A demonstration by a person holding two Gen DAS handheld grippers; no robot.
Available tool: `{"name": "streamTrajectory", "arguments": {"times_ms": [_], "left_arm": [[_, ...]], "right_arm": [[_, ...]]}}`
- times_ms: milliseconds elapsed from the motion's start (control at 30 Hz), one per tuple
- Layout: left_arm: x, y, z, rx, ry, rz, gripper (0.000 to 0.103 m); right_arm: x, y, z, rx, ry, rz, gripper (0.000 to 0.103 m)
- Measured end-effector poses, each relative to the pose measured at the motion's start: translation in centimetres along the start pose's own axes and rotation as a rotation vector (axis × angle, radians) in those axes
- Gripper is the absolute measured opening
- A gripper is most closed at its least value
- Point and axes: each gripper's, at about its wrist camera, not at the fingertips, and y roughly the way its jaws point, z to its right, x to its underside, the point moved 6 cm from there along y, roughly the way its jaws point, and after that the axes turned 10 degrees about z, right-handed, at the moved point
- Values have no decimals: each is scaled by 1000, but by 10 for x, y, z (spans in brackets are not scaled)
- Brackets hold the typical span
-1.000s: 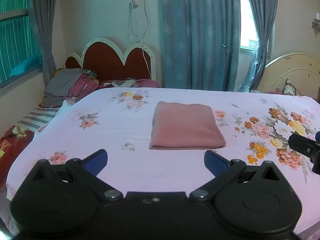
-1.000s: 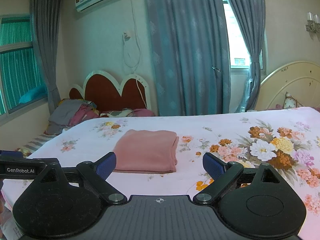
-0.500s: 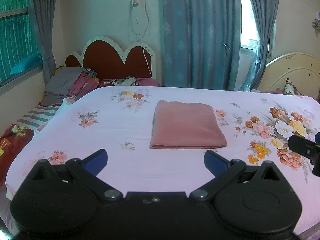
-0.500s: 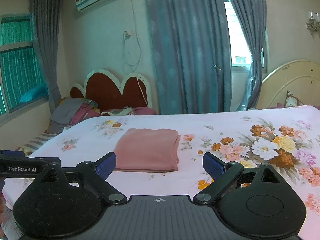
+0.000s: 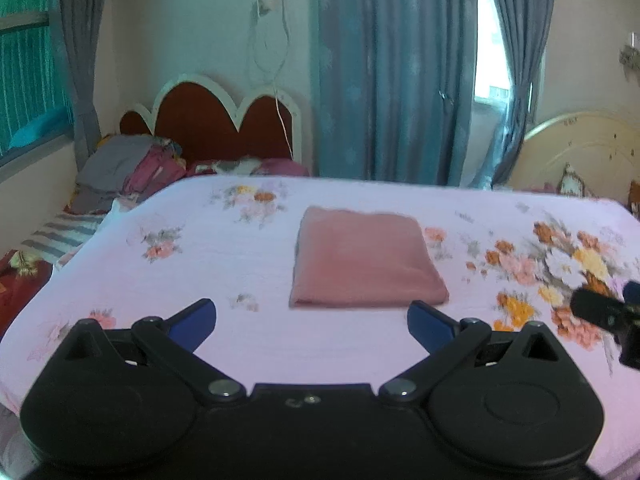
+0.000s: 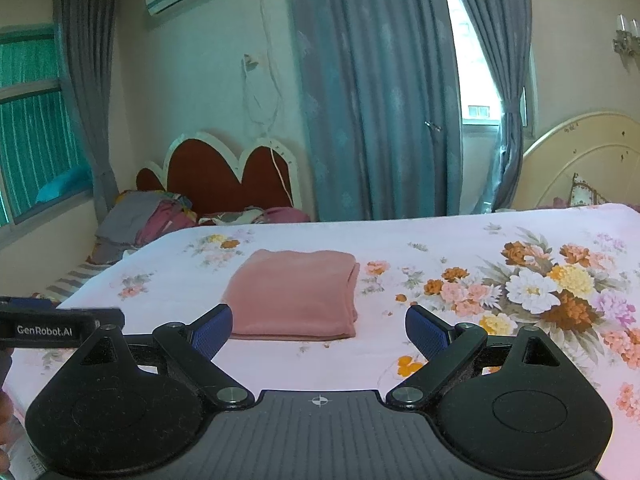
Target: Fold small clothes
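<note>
cloth: a dusty-pink soft fabric piece folded into a flat rectangle [image 5: 366,258], lying on the pale pink floral bedsheet [image 5: 224,264], straight ahead of both grippers, touched by neither

left gripper [image 5: 312,318]: blue-padded fingers spread wide, nothing between them, hanging just short of the cloth's near edge; cloth sits dead centre to slightly right of its gap

right gripper [image 6: 319,326]: also spread wide and empty; the cloth [image 6: 296,294] lies ahead and a bit to its left, near its left finger

long axis: looks like it runs away from the grippers, but fisheye makes that a guess tbh

nearer hand: pretty even, I'd say left is lined up better

next move, my take: cloth already looks folded, so probably just a tidy-up or pick from the near edge

left view only: the top face square-on, plus the right gripper's tip poking in at the far right

right view only: the stacked layers along the cloth's right edge, so you can see it's several folds thick
</note>
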Motion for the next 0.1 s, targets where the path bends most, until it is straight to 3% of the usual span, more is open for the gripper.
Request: {"name": "streamTrajectory", "arguments": {"times_ms": [100], "left_arm": [[0,18,-1,-7,10,-28,103]], "right_arm": [[4,8,7,18,4,-13,92]]}}
